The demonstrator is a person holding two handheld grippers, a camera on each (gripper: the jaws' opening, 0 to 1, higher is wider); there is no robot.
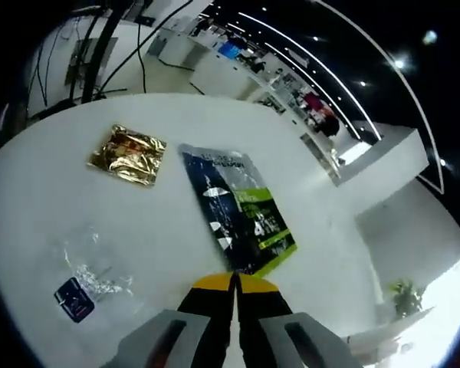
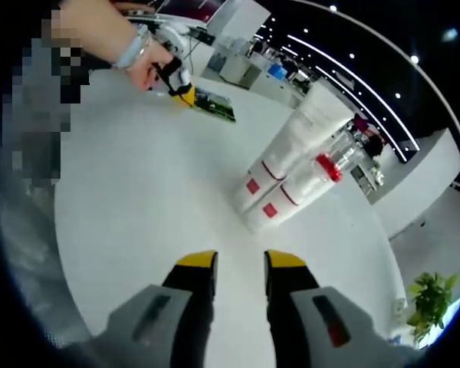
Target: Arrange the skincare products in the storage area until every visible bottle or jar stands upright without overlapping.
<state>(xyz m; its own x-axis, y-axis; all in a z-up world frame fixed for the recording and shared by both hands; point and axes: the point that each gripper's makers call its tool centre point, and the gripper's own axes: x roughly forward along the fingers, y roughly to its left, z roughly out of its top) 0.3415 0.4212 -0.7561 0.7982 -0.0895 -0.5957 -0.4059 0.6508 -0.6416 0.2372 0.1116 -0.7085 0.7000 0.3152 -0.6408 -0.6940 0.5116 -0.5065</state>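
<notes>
Skincare tubes (image 2: 280,172), two white ones lying side by side on white table (image 2: 138,215), ahead and slightly right of right gripper (image 2: 241,268), apart from it, jaws parted, empty. Left gripper (image 1: 234,282) jaws closed together, nothing between, just before dark-green packet (image 1: 241,211); gold foil sachet (image 1: 128,153) further left.

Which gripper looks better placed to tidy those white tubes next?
Probably the right gripper: its jaws are open and point at the white tubes. The left gripper is shut over a dark sachet.
</notes>
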